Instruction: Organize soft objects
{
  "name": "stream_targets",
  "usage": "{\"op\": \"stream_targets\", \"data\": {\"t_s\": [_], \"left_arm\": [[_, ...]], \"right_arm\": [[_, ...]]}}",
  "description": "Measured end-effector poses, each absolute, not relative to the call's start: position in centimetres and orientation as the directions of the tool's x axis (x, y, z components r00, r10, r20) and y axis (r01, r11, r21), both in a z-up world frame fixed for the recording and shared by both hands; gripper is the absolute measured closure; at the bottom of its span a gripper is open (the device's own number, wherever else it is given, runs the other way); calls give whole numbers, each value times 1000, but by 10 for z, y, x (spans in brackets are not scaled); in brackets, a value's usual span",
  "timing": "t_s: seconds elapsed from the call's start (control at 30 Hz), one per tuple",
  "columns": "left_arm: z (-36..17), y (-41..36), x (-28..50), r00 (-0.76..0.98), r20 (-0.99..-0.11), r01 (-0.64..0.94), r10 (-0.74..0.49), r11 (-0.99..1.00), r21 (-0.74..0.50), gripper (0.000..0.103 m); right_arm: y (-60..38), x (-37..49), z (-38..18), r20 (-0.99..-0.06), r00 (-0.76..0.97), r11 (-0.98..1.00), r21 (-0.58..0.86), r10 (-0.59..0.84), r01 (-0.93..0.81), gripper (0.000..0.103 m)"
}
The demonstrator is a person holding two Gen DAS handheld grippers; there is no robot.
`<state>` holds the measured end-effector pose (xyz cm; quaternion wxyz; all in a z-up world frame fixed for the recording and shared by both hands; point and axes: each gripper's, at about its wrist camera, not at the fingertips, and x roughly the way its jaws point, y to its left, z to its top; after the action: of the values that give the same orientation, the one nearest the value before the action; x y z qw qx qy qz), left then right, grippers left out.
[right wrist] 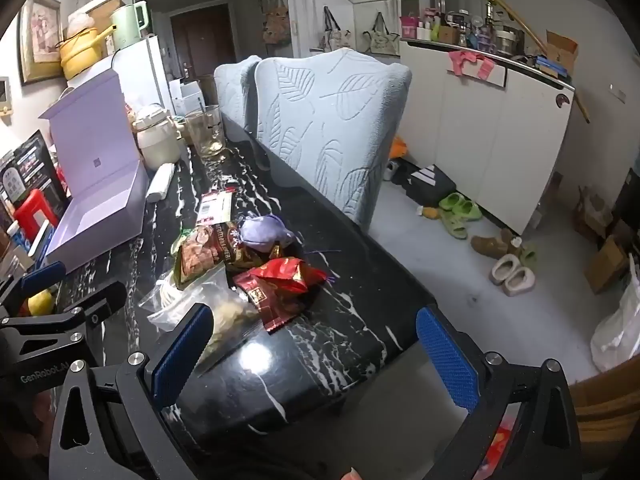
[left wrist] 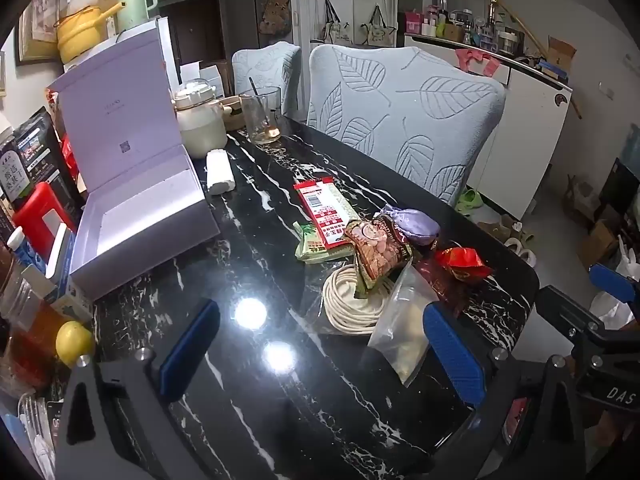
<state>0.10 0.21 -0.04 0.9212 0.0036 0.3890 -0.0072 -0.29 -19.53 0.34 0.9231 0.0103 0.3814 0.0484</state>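
Left wrist view: the left gripper (left wrist: 316,356) hangs over a glossy black marbled counter (left wrist: 240,420), its blue-padded jaws spread wide with nothing between them. Ahead lies a loose heap of soft goods. Nearest is a clear zip bag (left wrist: 404,340), partly under the right-hand pad's line of sight; it looks limp and slippery, best pinched at a flat edge. Beside it sits a coiled white cord (left wrist: 352,304), springy and likely to unwind unless taken across several loops. A brown snack packet (left wrist: 380,252) lies over the coil, with a lilac fabric pouch (left wrist: 412,224) and a red crinkled packet (left wrist: 464,264) behind. An open lilac box (left wrist: 148,216) stands well to the left, a probable home for them.

Right wrist view: the right gripper (right wrist: 316,360) is likewise wide open and empty, above the counter's near corner. The same heap lies ahead and left: the zip bag, the red packet, the brown packet and the lilac pouch. All look light; the foil ones probably crackle and slide, so a grip on a sealed seam seems safest.
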Motion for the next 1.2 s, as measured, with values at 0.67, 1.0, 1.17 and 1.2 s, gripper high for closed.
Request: {"op": "stream_targets", "data": {"t_s": [0.67, 1.0, 1.17, 1.2], "left_arm": [[4, 0, -2, 697, -717, 20, -11, 1000, 4, 0], [4, 0, -3, 699, -715, 22, -14, 1000, 2, 0], [4, 0, -3, 697, -717, 22, -13, 1000, 3, 0], [4, 0, -3, 697, -717, 22, -13, 1000, 3, 0]], "right_arm": [[-191, -3, 2, -708, 700, 995, 59, 100, -83, 0], [-191, -3, 2, -708, 700, 995, 57, 99, -83, 0], [-191, -3, 2, -708, 700, 995, 58, 100, -84, 0], [-191, -3, 2, -708, 699, 995, 58, 100, -83, 0]]}}
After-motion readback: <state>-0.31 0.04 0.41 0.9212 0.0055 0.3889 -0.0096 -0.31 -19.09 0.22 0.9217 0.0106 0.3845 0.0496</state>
